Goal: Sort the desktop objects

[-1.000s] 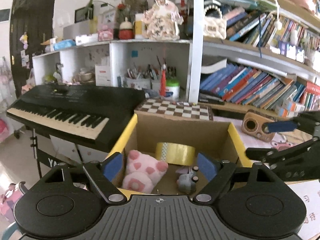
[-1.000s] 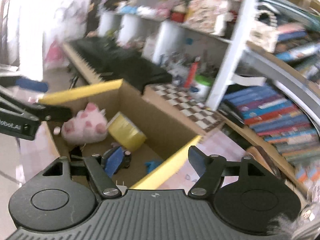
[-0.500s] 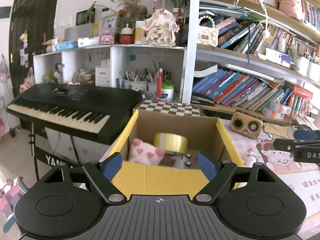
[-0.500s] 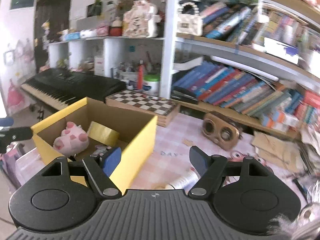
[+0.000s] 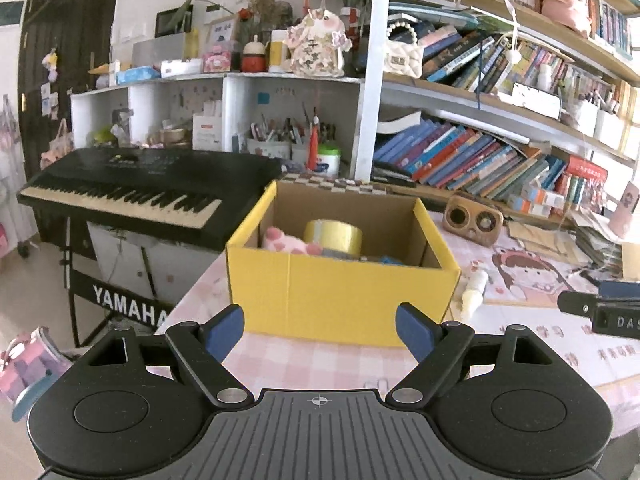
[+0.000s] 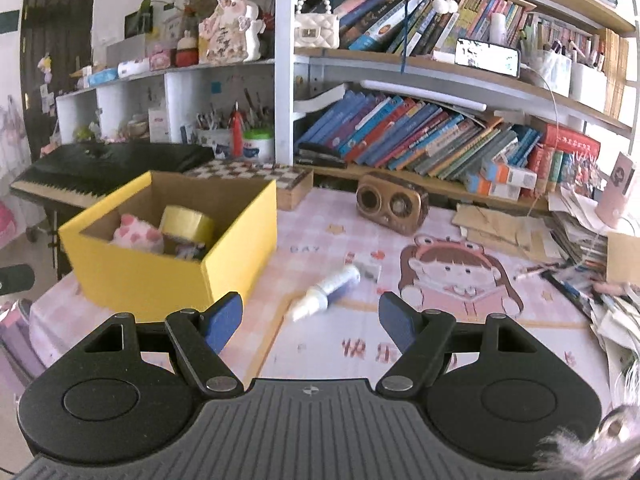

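Note:
A yellow cardboard box (image 5: 340,292) stands on the pink desk mat; it also shows in the right wrist view (image 6: 140,276). Inside lie a pink plush toy (image 6: 138,234), a yellow tape roll (image 6: 186,222) and small items I cannot make out. A white and blue spray bottle (image 6: 326,290) lies on the mat right of the box, also visible in the left wrist view (image 5: 472,286). My left gripper (image 5: 320,330) is open and empty in front of the box. My right gripper (image 6: 310,316) is open and empty, just short of the bottle.
A wooden speaker (image 6: 390,202) and a checkered board box (image 6: 256,174) sit behind. A black keyboard (image 5: 132,188) stands left of the desk. Bookshelves line the back. Papers and pens pile up at the right (image 6: 580,248). The right gripper's tip (image 5: 600,310) shows at the left view's right edge.
Both grippers have pulled back from over the box. The box now stands farther off and the bottle has come into view.

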{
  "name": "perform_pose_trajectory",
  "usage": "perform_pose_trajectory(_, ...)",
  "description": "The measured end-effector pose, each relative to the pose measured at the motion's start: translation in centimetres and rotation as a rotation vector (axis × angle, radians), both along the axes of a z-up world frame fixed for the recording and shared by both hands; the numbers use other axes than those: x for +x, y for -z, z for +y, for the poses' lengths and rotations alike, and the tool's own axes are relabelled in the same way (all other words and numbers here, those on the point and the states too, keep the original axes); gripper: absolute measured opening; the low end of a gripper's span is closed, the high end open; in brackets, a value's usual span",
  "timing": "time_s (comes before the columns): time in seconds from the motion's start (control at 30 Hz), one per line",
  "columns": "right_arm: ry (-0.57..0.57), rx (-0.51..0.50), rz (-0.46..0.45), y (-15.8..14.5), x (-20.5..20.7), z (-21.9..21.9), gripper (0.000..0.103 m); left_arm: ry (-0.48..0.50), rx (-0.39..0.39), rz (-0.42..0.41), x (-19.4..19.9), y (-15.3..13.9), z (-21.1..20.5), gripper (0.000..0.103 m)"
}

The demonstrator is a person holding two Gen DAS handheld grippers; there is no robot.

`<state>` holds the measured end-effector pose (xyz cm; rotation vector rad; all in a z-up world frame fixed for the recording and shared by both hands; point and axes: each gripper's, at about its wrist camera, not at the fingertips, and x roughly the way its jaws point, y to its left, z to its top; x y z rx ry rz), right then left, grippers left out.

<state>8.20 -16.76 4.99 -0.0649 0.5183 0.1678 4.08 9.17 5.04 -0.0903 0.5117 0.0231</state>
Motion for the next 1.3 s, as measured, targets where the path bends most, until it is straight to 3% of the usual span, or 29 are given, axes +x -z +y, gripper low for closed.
perform_pose_trajectory(0.53,0.001,-0.01,0.035,1.9,-6.1,2.2,0.074,0.007,0.012,0.008,-3.6,1.3,-0.4,0.085)
perform_pose_trajectory(1.3,-0.006,-0.043,0.092,3.3,-9.0,3.5,0.078,0.112,0.013,0.06,-5.2,2.9,-2.1,0.086)
